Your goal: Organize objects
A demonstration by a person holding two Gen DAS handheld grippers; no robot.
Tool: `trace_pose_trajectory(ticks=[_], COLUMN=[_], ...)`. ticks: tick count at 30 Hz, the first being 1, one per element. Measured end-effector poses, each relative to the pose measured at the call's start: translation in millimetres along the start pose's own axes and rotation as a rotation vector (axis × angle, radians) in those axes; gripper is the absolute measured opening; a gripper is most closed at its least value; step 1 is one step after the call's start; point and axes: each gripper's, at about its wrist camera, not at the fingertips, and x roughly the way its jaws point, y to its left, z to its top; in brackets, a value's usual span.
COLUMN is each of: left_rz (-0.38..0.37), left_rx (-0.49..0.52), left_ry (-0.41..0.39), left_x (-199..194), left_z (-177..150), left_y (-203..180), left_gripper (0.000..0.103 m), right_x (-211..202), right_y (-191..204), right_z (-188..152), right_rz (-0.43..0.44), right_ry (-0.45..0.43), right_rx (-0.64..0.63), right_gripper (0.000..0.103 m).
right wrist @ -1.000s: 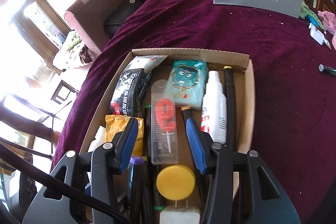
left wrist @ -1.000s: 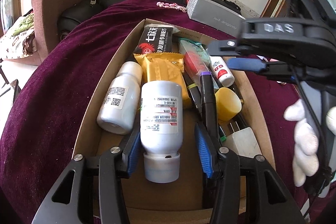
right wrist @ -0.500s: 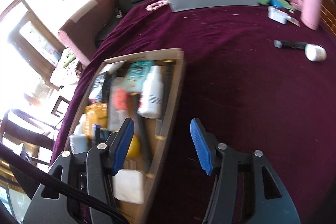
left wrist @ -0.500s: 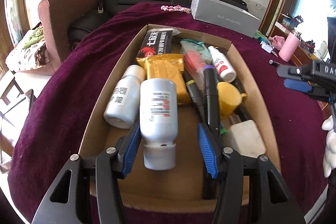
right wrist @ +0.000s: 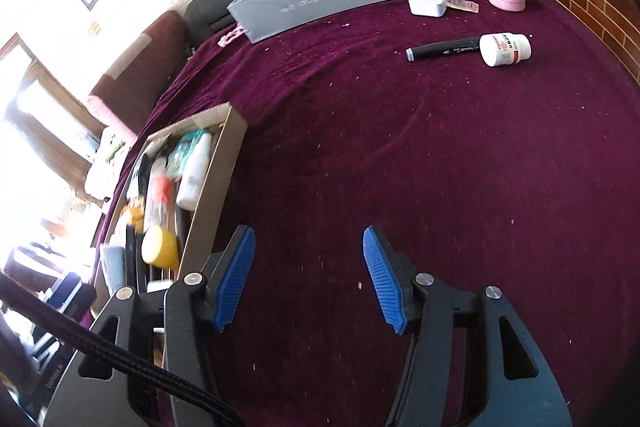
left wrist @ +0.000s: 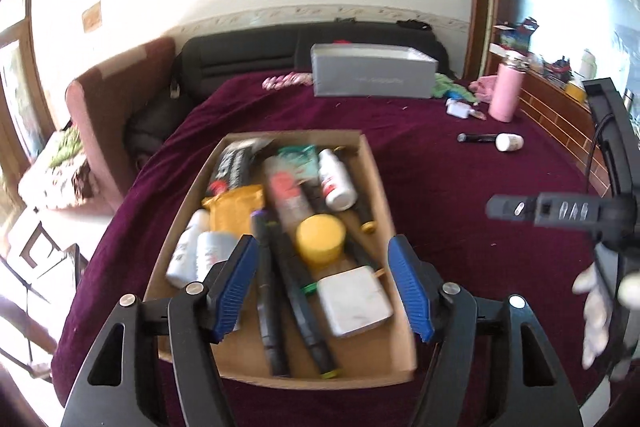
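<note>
Both grippers, left [left wrist: 322, 281] & right [right wrist: 306, 273], have just been opening, fingers apart, nothing between; box [left wrist: 376, 163] packed, right faces marker [right wrist: 442, 49] & pill bottle [right wrist: 505, 49], prob. next.

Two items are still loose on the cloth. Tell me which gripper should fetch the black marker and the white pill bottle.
Right. The right gripper is open, empty and faces the black marker and white pill bottle. The left gripper hangs over the cardboard box.

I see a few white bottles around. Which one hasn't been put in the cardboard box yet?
The small white pill bottle with the red label, lying on its side on the purple cloth beside a black marker. The other white bottles already lie inside the cardboard box.
</note>
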Motion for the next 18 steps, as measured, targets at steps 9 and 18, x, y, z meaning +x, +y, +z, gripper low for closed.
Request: trace_pose_trajectory(ticks=[9, 18], left_rz=[0.076, 0.270], left_rx=[-0.028, -0.049], left_ry=[-0.212, -0.210], left_x=[-45.3, -59.0], left_z=[21.2, 20.0], left_y=[-12.7, -15.8], left_gripper=[0.090, 0.100], right_x=[-13.5, -21.9], right_y=[38.7, 66.6], right_z=[-44.7, -64.9], right_rz=[-0.015, -0.019], right_ry=[-0.041, -0.102], right_rx=[-0.201, -0.298], right_gripper=[0.062, 0.067])
